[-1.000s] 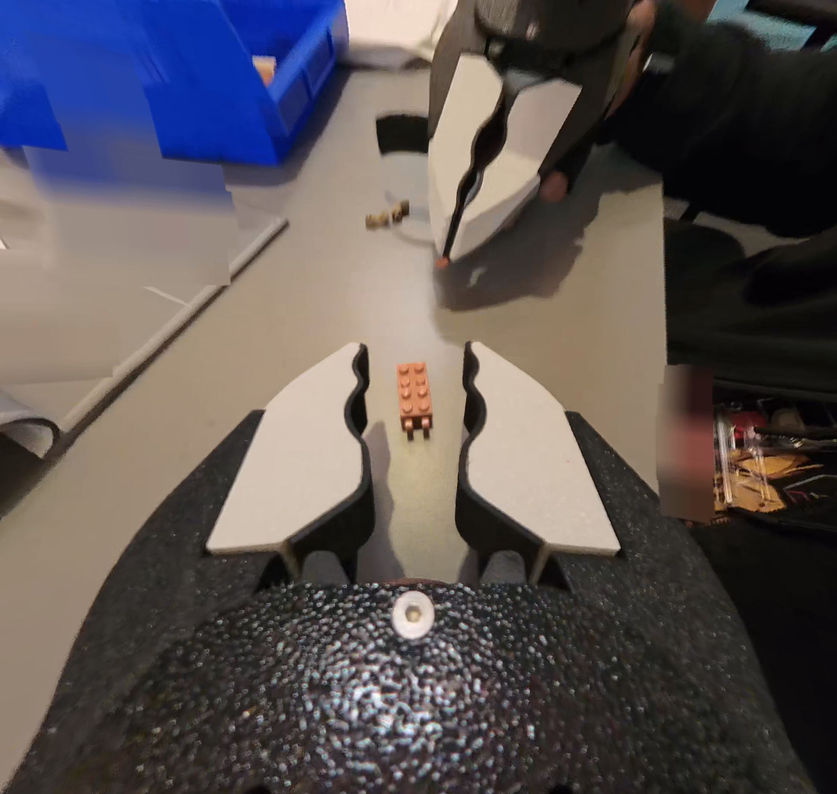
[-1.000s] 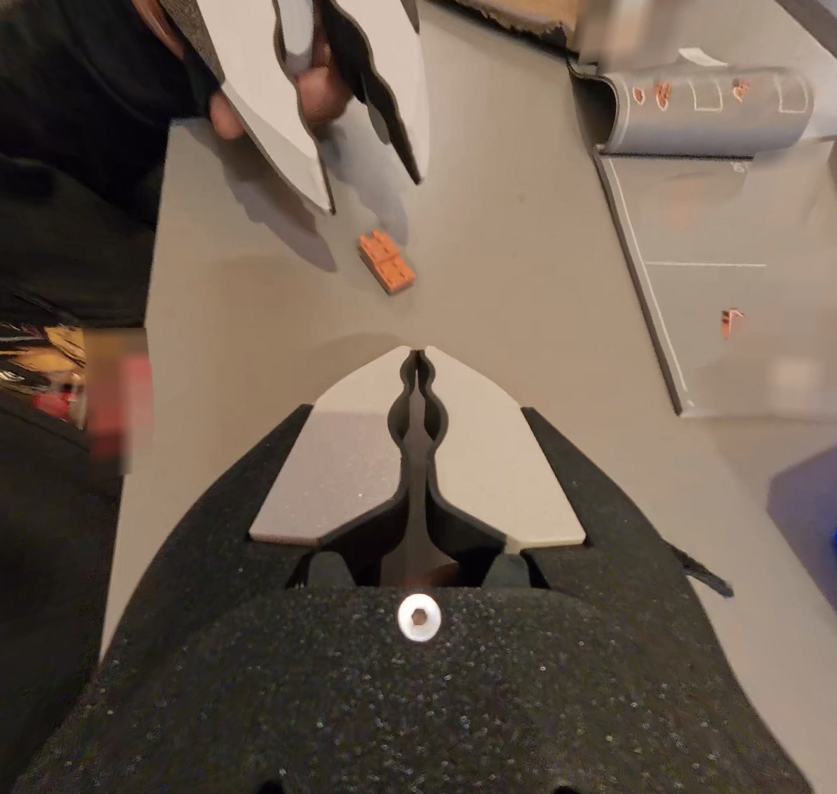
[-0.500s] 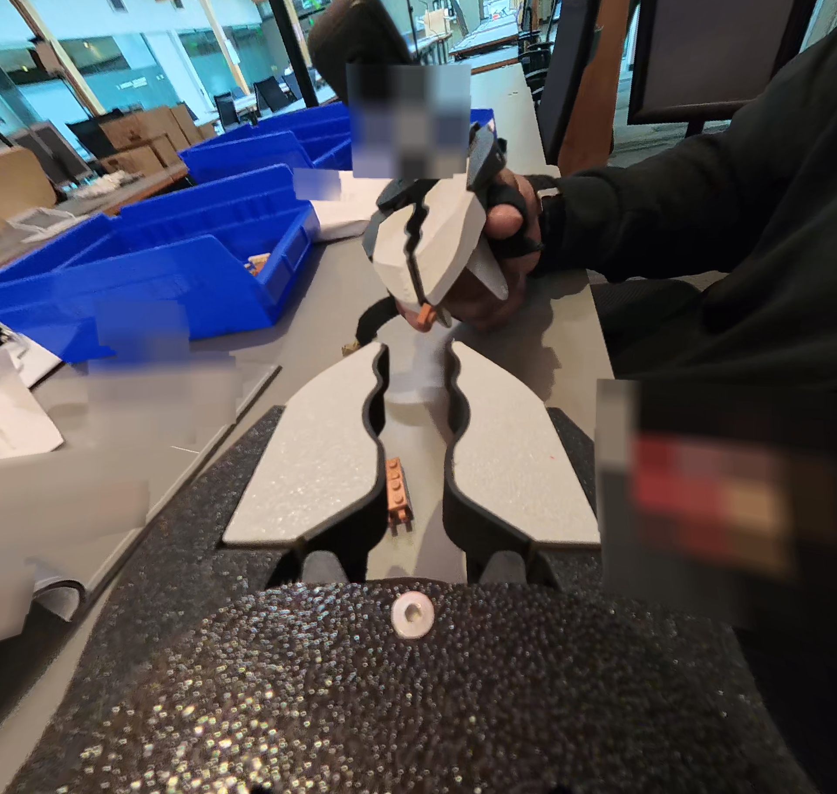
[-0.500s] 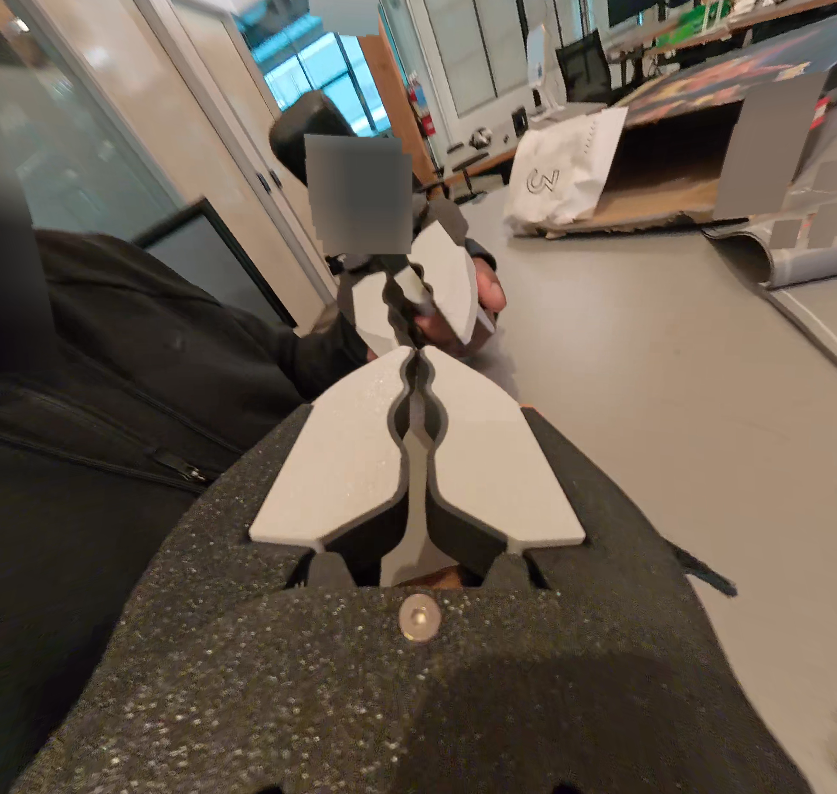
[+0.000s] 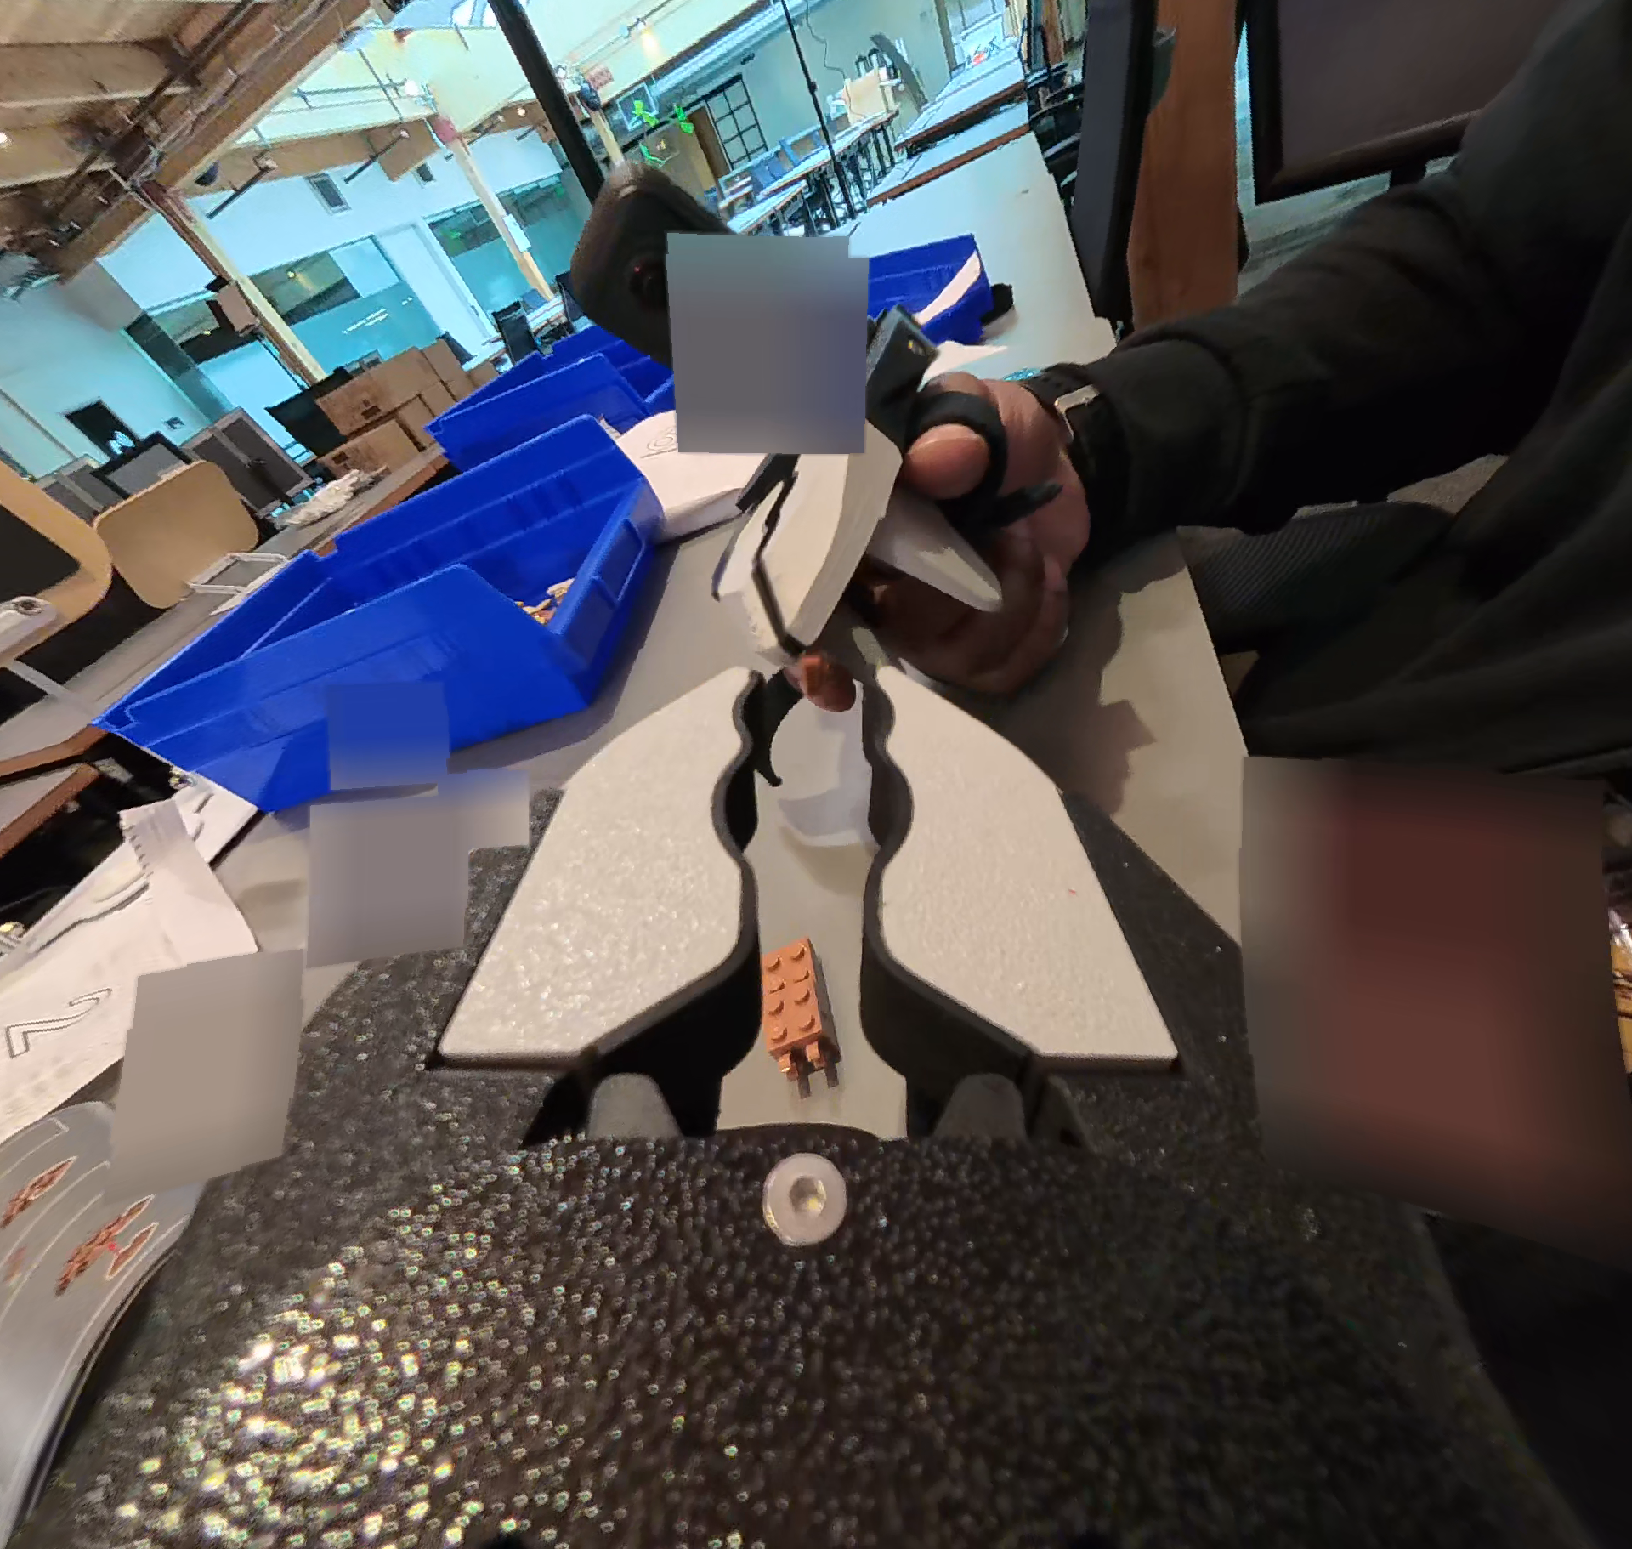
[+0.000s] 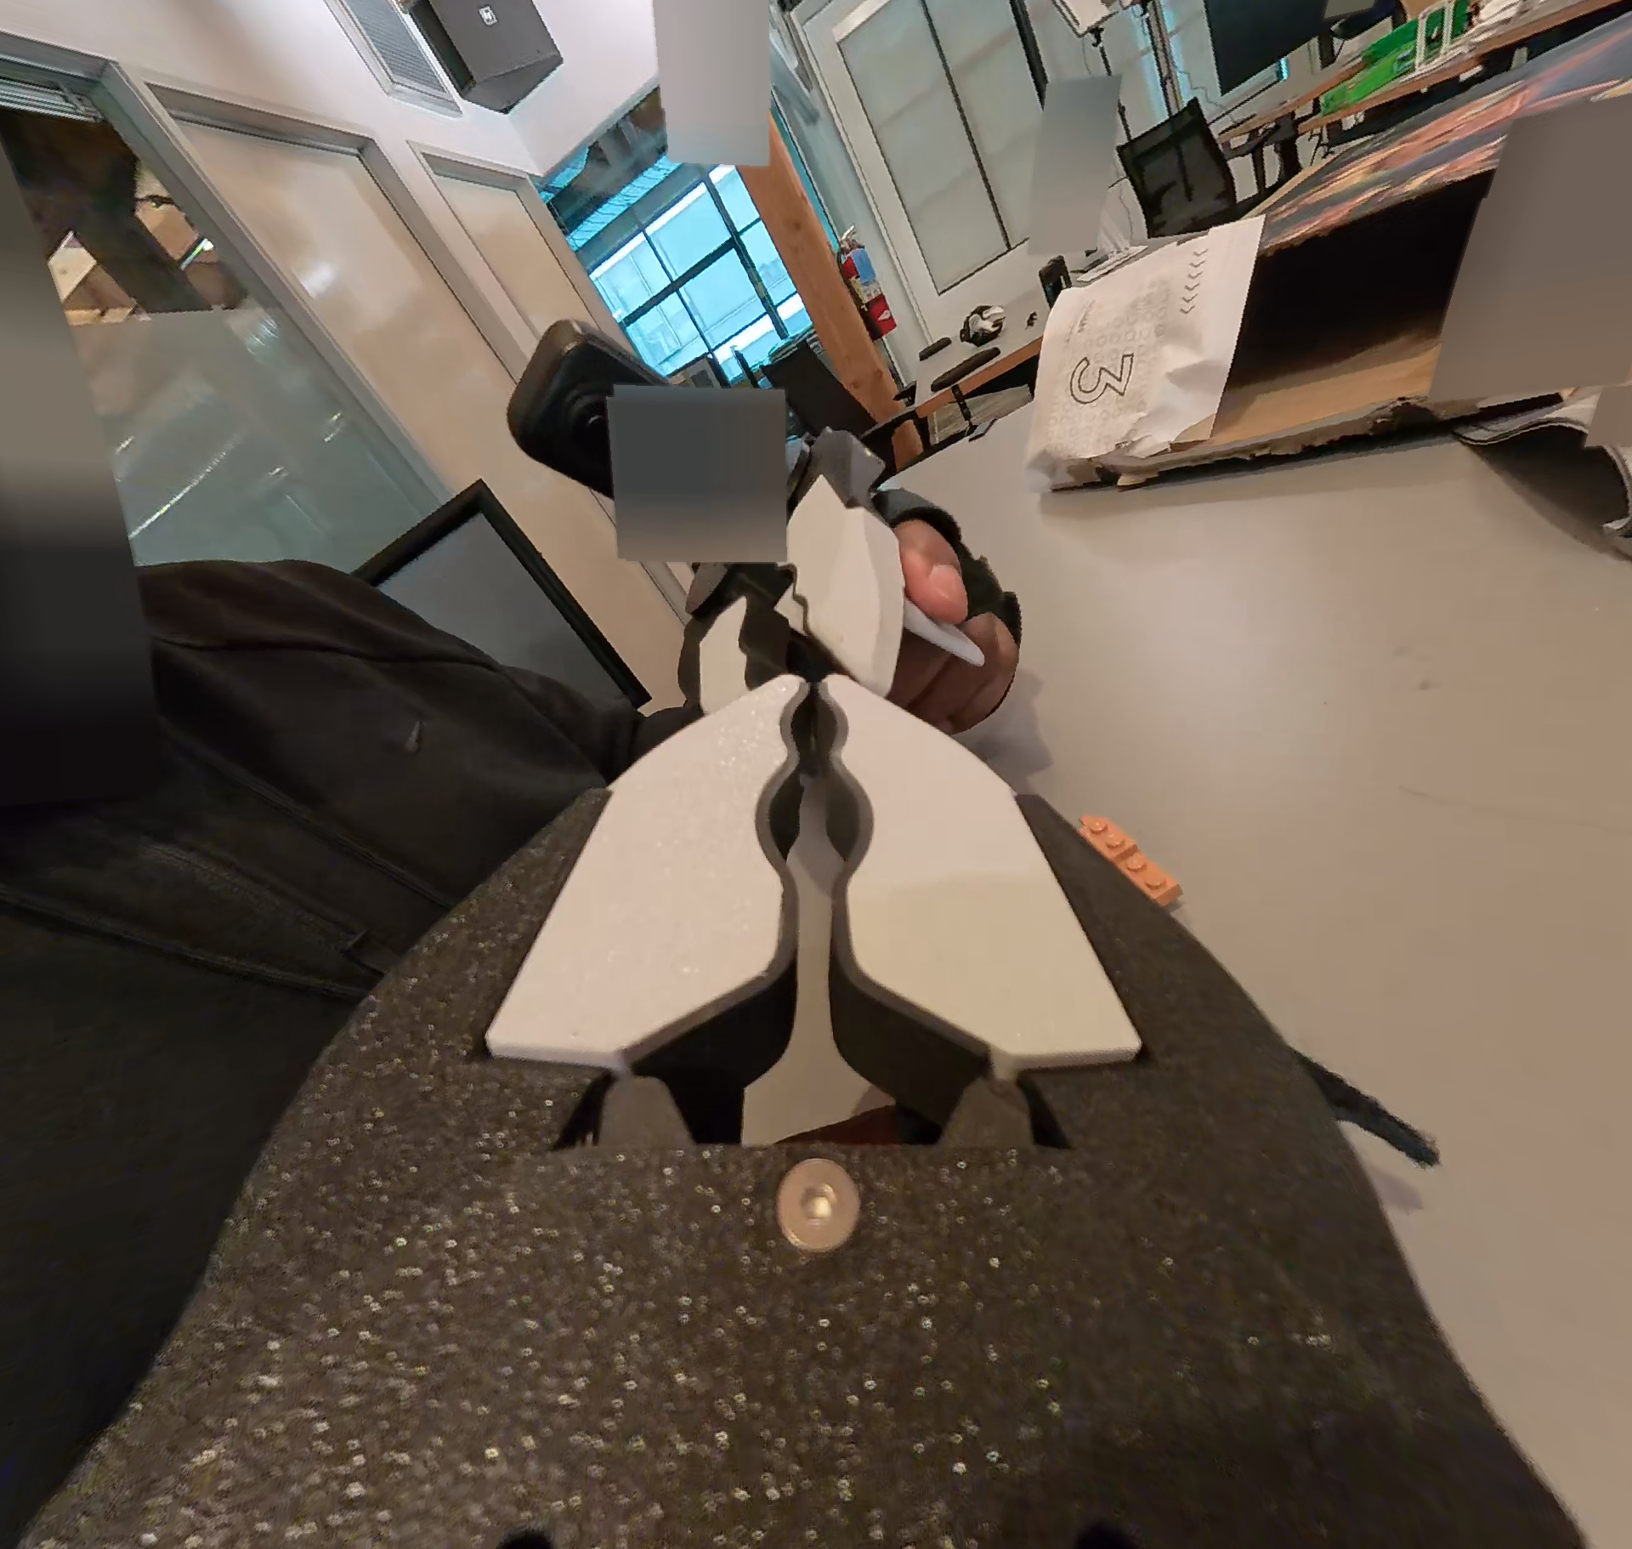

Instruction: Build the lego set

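While both claws hang low over the grey counter [image 5: 1166,694], left claw [image 5: 812,694] is spread w/ an orange brick [image 5: 799,1016] lying flat on the counter between its fingers, untouched. Right claw [image 6: 811,694] is pressed together, pinching a small brown piece [image 5: 826,678] at the tips. Blue bins [image 5: 424,614] at the counter's far side, papers nearby; open office w/ glass walls, timber beams.

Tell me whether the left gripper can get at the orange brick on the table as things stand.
Probably yes. The left gripper is open, and the orange brick lies on the grey table between its fingers, apparently untouched by either, with nothing over it.
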`<state>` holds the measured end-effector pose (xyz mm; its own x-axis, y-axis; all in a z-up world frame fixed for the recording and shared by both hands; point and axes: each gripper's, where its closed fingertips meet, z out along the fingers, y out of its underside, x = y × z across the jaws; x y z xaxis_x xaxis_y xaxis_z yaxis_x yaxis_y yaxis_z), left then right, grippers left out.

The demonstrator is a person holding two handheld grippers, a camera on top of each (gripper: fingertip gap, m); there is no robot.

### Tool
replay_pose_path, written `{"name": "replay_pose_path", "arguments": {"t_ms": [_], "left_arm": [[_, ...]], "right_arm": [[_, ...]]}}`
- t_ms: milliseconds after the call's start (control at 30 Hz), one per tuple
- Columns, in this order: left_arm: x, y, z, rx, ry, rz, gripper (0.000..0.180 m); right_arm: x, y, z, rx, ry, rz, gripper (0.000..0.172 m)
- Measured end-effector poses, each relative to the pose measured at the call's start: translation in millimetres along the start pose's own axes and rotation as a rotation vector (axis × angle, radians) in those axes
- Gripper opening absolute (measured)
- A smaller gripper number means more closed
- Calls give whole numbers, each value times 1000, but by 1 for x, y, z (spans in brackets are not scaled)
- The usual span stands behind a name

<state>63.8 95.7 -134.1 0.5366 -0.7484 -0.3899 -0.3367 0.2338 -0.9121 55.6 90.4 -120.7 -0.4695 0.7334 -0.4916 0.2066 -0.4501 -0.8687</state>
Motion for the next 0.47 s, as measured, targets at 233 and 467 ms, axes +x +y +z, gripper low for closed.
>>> {"name": "replay_pose_path", "arguments": {"t_ms": [233, 467], "left_arm": [[-10, 28, 5, -163, -61, -17, 16], [-13, 41, -2, -225, -130, 36, 17]], "right_arm": [[19, 2, -2, -16, 111, 23, 0], [44, 1, -26, -38, 362, -96, 0]]}}
